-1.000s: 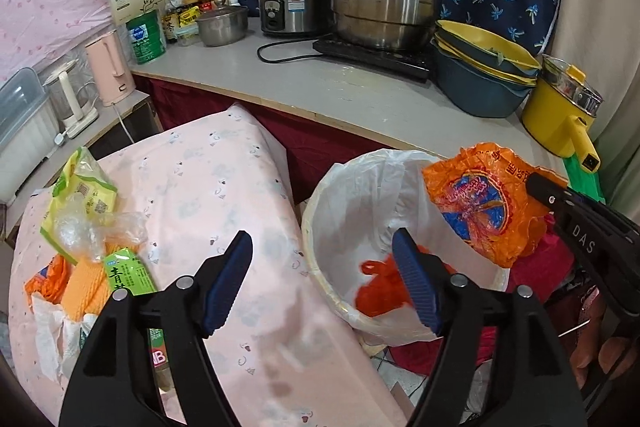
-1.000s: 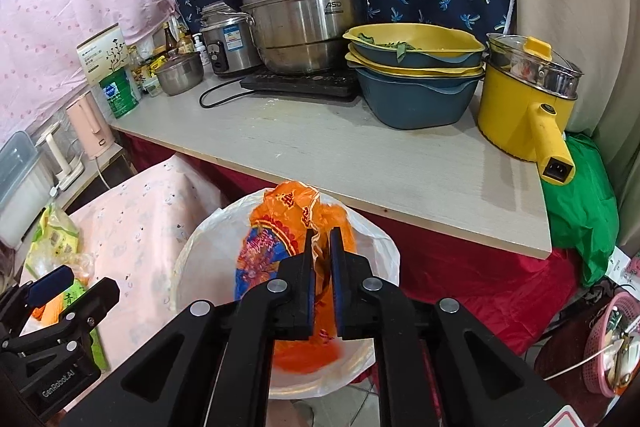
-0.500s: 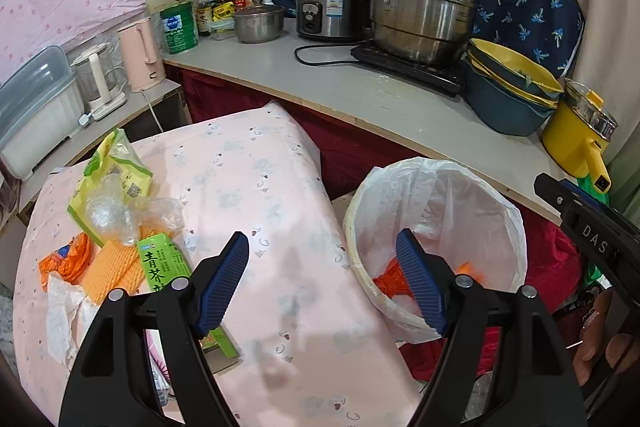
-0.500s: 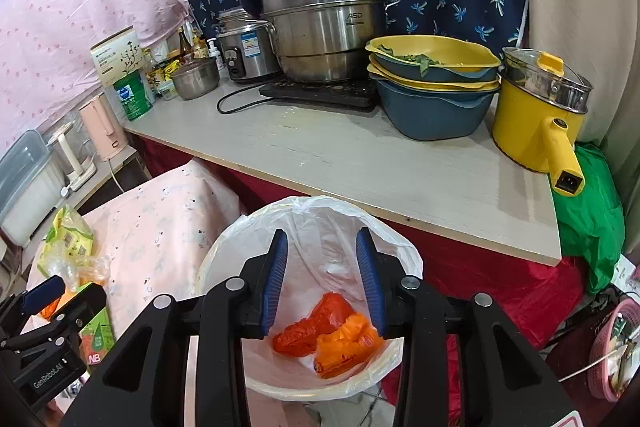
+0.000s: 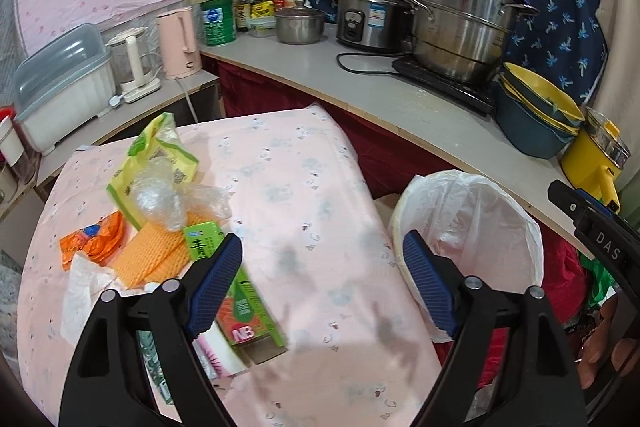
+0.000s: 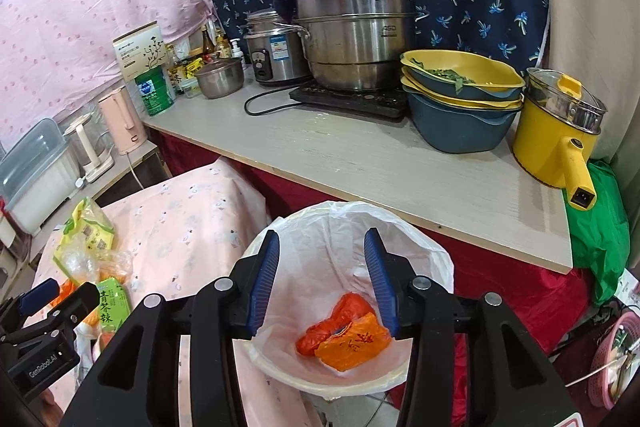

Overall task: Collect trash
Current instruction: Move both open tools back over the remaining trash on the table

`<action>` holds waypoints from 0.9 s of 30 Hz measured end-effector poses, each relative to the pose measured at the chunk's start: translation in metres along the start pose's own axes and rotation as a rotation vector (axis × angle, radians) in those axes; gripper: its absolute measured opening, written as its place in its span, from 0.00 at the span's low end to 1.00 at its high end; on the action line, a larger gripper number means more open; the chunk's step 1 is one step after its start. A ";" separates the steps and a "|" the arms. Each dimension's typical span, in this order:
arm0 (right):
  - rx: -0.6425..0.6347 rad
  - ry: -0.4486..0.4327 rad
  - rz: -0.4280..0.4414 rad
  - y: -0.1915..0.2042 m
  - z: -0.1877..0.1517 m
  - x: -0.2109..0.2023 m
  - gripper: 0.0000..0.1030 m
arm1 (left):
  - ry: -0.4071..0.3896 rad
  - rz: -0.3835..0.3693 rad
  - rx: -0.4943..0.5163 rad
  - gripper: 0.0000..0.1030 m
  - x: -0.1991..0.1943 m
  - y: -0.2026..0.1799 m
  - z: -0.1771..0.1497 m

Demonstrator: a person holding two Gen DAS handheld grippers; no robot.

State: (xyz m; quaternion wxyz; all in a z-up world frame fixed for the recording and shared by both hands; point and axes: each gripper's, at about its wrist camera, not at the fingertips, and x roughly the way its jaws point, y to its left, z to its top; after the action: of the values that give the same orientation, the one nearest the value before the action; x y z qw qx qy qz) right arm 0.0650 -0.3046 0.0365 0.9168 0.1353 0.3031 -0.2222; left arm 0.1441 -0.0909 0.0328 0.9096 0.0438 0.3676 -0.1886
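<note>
The right black two-finger gripper with blue ribbed pads (image 6: 322, 279) is seen part-open and empty above the white-lined round waste bin (image 6: 434, 259), its jaws having just been opening with nothing between them. Two crumpled orange plastic wrappers (image 6: 344, 335) are already lodged at the bottom of the bin. The left black gripper with blue pads (image 5: 320, 279) is held wide and empty, its jaws also lately spreading, angled downward over the pink patterned cloth (image 5: 312, 195). Still uncollected beside it are a green tea carton (image 5: 236, 291), a yellow-green snack packet (image 5: 156, 155), clear crumpled film (image 5: 160, 199), an orange foam net (image 5: 150, 253) and white tissue (image 5: 84, 287).
</note>
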 end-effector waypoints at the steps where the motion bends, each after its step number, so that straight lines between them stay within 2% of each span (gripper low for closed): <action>1: -0.004 -0.001 0.004 0.003 0.000 -0.001 0.45 | 0.000 0.010 -0.008 0.79 -0.002 0.006 -0.001; 15: -0.106 0.031 0.110 0.079 -0.019 -0.010 0.48 | 0.025 0.107 -0.124 0.82 -0.023 0.091 -0.026; 27: -0.247 0.096 0.239 0.175 -0.055 -0.017 0.49 | 0.075 0.226 -0.206 0.82 -0.031 0.183 -0.057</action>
State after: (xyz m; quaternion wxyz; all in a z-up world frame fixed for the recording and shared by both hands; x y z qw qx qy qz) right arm 0.1109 -0.1269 0.0235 0.9308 0.0671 0.3533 -0.0660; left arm 0.1552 0.1002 0.0012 0.9104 -0.0017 0.4113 -0.0444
